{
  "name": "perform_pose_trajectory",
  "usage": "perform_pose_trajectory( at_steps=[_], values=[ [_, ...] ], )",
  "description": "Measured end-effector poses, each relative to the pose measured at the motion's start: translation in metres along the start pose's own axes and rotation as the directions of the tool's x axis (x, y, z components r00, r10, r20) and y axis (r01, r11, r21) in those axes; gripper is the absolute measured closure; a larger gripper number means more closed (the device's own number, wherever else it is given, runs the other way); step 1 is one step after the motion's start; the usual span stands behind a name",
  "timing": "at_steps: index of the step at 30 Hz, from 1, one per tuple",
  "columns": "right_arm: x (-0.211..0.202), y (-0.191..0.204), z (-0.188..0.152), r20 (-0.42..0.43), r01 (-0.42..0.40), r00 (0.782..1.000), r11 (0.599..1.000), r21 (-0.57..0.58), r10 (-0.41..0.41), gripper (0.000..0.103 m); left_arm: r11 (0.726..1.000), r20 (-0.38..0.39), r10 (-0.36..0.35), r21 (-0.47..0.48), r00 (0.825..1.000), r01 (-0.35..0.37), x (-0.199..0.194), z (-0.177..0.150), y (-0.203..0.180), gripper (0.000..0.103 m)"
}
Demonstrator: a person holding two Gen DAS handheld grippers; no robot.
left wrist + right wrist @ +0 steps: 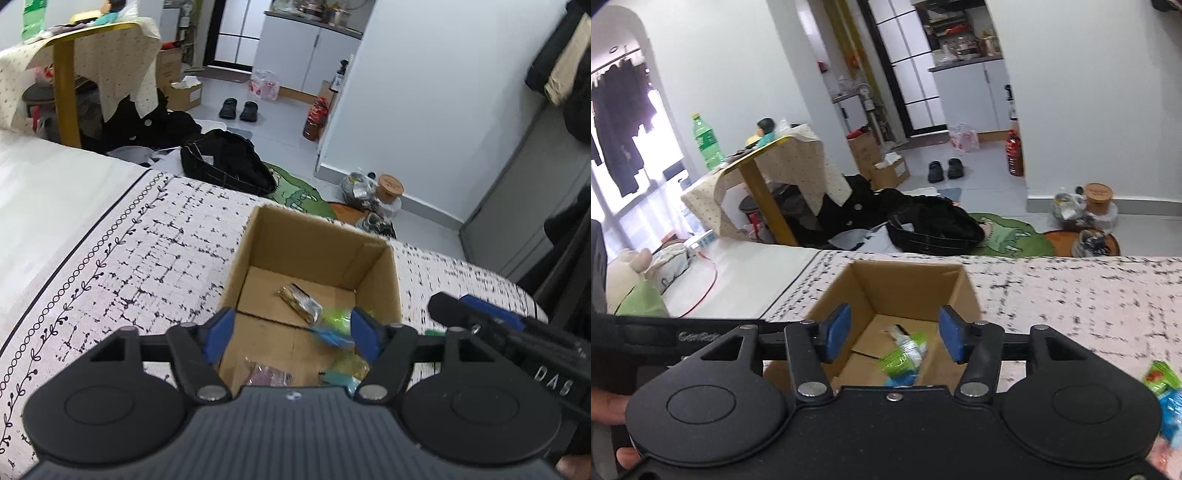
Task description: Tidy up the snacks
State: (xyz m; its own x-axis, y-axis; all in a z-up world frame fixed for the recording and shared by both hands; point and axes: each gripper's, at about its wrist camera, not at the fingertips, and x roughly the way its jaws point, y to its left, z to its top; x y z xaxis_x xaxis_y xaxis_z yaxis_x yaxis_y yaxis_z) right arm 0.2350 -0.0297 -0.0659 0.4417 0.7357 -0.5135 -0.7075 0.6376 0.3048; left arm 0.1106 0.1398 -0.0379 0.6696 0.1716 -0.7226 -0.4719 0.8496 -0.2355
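Both my tools hang over the cardboard box (376, 273) near the bed's foot edge. My left tool (291, 334) gapes wide, my right tool (892, 338) sits partly spread, nothing pinched in either. A green packet (905, 354) is dropping loose into the box; more snack packets (1161, 380) wait on the bedspread (1089, 295) beside it. They look light, crinkly and slippery, so I'd pinch across a sealed end.

Left tool (291, 334): black plastic frame w/ ribbed grey top plate, two round discs, silver pivot screws, blue pads. Right tool (894, 332): same build, smooth black top. White lettering on their black sides.
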Motion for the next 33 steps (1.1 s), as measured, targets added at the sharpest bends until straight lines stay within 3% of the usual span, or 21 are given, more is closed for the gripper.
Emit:
perform_pose_trajectory(
  at_steps=[6,13,17,25,33],
  values=[
    [-0.018,-0.016,-0.009,0.004,0.049,0.999,0.999,0.023,-0.049,0.044,1.000,-0.042,-0.004,0.015,0.999,0.004,0.003,-0.012,-0.012,0.027],
    [-0.036,-0.034,-0.016,0.004,0.093,0.996,0.995,0.046,-0.094,0.039,0.999,-0.046,0.002,0.047,0.999,0.001,0.001,-0.021,-0.029,0.023],
    [-0.049,-0.043,-0.020,0.014,0.115,0.993,0.992,0.056,-0.116,0.034,0.998,-0.032,-0.001,0.070,0.999,0.003,-0.004,-0.023,-0.040,0.016],
    [-0.077,-0.063,-0.029,0.048,0.159,0.985,0.984,0.080,-0.163,0.015,0.995,-0.017,-0.033,0.094,0.999,0.034,-0.010,-0.033,-0.062,0.001],
    [-0.098,-0.086,-0.041,0.065,0.197,0.977,0.974,0.110,-0.205,0.002,0.990,-0.027,-0.066,0.126,0.997,0.069,-0.011,-0.043,-0.085,0.000]
  ],
)
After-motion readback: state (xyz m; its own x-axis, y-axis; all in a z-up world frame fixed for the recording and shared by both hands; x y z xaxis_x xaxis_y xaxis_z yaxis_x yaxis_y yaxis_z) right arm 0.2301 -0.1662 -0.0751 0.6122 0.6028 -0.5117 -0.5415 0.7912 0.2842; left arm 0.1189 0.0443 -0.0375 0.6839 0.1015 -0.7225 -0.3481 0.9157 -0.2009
